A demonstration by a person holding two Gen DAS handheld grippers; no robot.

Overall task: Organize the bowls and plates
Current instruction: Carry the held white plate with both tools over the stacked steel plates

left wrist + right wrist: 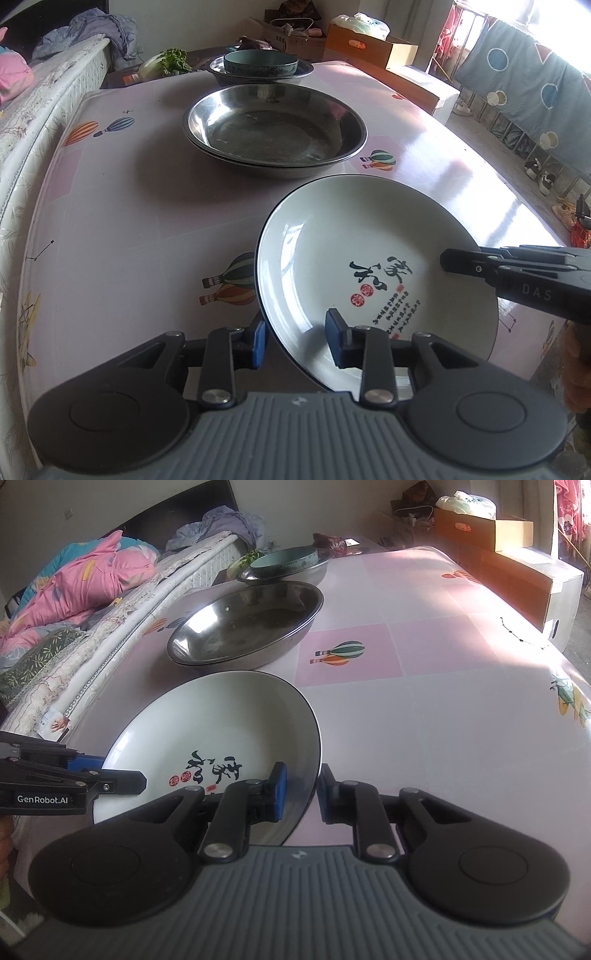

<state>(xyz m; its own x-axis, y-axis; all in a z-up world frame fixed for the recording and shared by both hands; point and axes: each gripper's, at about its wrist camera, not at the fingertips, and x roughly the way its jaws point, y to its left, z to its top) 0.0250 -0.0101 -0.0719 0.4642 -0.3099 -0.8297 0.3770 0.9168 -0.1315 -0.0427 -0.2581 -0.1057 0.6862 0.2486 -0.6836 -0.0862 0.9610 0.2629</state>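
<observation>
Balloon-print table [129, 229] carries stacked steel pans [275, 131], a bowl-holding basin [260, 72], white plate [369, 266].

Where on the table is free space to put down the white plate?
Free: the tablecloth right of the white plate, and the patch left of the steel plates. Crowded: the far middle, with the steel plates and the bowl.

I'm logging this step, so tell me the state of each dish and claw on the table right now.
White plate: tilted, gripped at two rim spots.
Left claw: straddles the plate's rim.
Right claw: shut on the plate's rim.
Steel pans: stacked, empty.
Green bowl: upright inside a steel basin.
</observation>
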